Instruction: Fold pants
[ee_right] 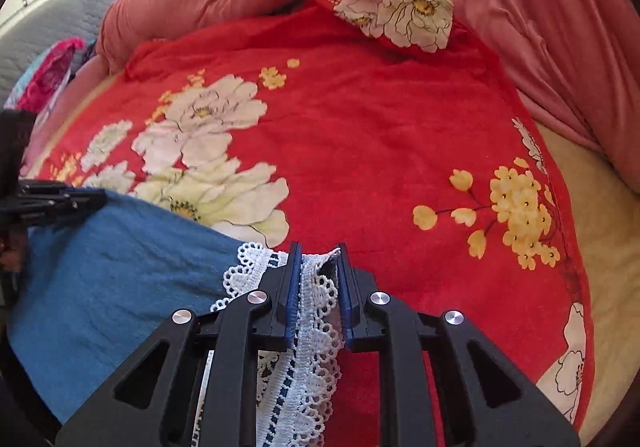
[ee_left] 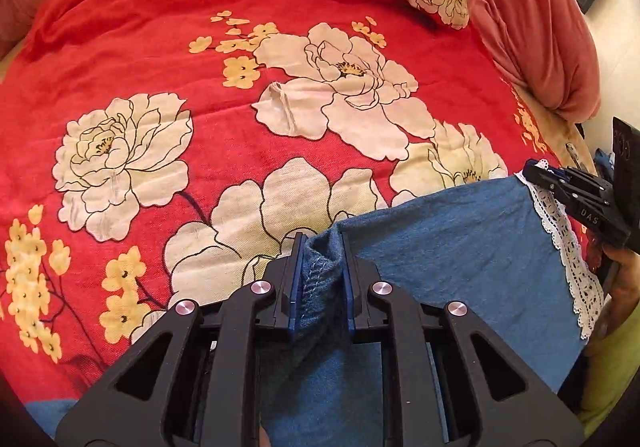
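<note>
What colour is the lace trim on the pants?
White; the lace trim on the blue pants shows best in the right wrist view.

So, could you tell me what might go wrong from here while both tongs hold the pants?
1. The right tongs pinch mostly the white lace trim; pulling could stretch or tear it.
2. The left tongs grip a bunched denim edge of the pants, so the fold may crease unevenly.
3. The rumpled floral blanket could drag the cloth.
</note>
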The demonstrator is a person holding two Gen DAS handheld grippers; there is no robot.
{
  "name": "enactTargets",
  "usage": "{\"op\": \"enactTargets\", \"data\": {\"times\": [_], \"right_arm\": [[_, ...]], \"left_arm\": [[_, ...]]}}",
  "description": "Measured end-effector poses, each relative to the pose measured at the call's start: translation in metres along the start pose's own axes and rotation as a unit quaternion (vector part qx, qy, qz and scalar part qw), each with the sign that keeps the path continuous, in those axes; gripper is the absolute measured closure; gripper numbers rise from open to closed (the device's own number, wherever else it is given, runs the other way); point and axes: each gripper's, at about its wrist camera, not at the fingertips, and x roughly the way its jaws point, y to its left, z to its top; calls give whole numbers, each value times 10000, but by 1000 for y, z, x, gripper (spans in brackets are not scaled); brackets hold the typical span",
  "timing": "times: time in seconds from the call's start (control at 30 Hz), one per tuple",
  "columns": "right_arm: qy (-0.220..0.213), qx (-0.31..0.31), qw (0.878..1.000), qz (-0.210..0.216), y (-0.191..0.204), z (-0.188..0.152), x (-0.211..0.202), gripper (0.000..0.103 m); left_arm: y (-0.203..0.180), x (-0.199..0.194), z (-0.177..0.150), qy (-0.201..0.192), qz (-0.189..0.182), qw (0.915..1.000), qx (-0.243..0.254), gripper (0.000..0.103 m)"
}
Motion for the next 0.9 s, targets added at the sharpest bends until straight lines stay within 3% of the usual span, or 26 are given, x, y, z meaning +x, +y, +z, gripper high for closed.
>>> {"op": "enactTargets", "data": {"times": [0.07, 0.1, 0.13, 0.27, 0.33, 0.53, 0.6, 0.9], "right_arm": [[0, -4, 10000, -65, -1, -1, 0, 79], [-23, 17, 9999, -148, -2, -1, -1, 64], [-53, 62, 9996, -261, -4, -1, -3, 57], [-558, 385, 9975, -179, -14, -3, -28, 54], [-870, 616, 9942, -141, -21, -7, -44, 43], [-1293, 1410, 9808, 366, -36, -33, -86, 42], [-1431, 1595, 9754, 509, -34, -44, -101, 35], [-1485, 1638, 9739, 520, -9, -84, -136, 27]], "left_arm": [[1, 1, 0, -16, 14, 10000, -7, 92], [1, 0, -1, -34, 32, 10000, -5, 91], [0, 0, -1, -45, 52, 10000, 9, 91], [-1, -6, -4, -149, 177, 9997, 73, 85], [-2, -11, -6, -230, 253, 9994, 87, 81], [-3, -42, -28, -541, 442, 9975, 75, 65], [-6, -57, -40, -660, 496, 9966, 64, 58], [-19, -100, -93, -825, 304, 9958, -236, 30]]}}
